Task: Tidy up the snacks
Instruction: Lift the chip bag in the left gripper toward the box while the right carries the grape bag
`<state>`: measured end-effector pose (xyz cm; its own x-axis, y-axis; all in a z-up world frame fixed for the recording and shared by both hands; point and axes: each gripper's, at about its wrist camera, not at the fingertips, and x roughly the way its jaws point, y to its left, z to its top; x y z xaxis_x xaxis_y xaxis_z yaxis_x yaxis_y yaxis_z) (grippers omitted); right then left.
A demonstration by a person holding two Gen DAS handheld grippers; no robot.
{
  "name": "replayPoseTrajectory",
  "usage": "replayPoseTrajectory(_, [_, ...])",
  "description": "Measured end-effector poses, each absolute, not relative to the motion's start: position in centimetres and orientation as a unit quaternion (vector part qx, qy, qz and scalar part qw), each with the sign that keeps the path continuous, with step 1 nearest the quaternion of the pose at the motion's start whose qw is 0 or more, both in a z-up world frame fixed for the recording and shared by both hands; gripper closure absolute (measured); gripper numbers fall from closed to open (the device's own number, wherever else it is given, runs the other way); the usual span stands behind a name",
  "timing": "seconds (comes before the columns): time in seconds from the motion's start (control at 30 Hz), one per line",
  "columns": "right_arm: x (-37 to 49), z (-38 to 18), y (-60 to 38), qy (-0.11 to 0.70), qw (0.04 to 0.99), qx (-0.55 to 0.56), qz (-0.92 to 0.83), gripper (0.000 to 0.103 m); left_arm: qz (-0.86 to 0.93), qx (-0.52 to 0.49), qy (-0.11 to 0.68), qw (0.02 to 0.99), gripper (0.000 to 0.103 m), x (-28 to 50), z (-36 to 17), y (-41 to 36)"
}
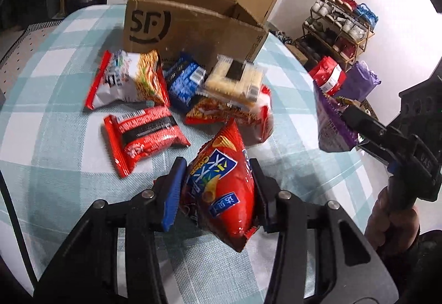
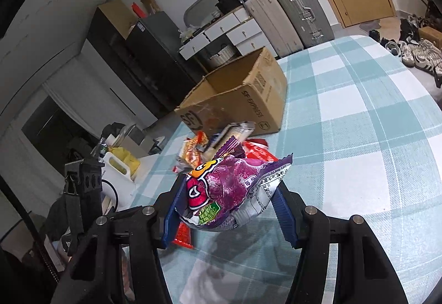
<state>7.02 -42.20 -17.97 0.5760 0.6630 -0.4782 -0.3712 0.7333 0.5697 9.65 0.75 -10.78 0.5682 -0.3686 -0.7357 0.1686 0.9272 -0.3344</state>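
Note:
My left gripper (image 1: 218, 188) is shut on a red chip bag (image 1: 221, 188), held just above the checked tablecloth. My right gripper (image 2: 229, 210) is shut on a purple snack bag (image 2: 234, 188), lifted off the table; the left wrist view shows that bag (image 1: 330, 124) at the right with a hand under the tool. The open cardboard box (image 1: 193, 25) marked SF stands at the far side of the table, and it appears again as the box (image 2: 240, 99) in the right wrist view. In front of it lie several snacks: a noodle pack (image 1: 129, 80), a red wafer pack (image 1: 143, 135), a blue pack (image 1: 183, 83) and a clear cracker pack (image 1: 234, 80).
The table (image 1: 55, 110) wears a blue-and-white checked cloth. A shoe rack (image 1: 339, 25) stands off to the right, with red and purple bags near it. Suitcases (image 2: 290, 16) and white drawers (image 2: 234, 33) line the far wall. A white basket (image 2: 118, 168) sits beside the table's left edge.

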Motion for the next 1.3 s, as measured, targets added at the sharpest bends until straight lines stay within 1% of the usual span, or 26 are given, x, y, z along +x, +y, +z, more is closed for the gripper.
replayPoseTrajectory(0.27, [6.9, -16.0, -40.8, 0.338, 0.863, 0.199, 0.320, 0.044, -0.158, -0.112, 0.408, 0.892, 0.061, 9.2, -7.4, 2.1])
replayPoseTrajectory(0.57, [8.0, -12.8, -38.9, 0.318, 0.864, 0.179, 0.347, 0.044, -0.166, -0.122, 0.382, 0.901, 0.061, 10.9, -3.7, 3.8])
replayPoseTrajectory(0.87, [10.3, -9.3, -37.1, 0.298, 0.866, 0.160, 0.369, 0.044, -0.162, -0.132, 0.356, 0.911, 0.061, 13.9, 0.0, 5.3])
replayPoseTrajectory(1.07, [12.3, -7.0, -36.0, 0.291, 0.872, 0.115, 0.377, 0.044, -0.160, -0.126, 0.343, 0.917, 0.061, 16.7, 2.6, 6.2])
replayPoseTrajectory(1.3, [16.0, -5.3, -35.2, 0.291, 0.875, 0.094, 0.375, 0.043, -0.155, -0.116, 0.348, 0.917, 0.061, 20.8, 4.3, 6.6])
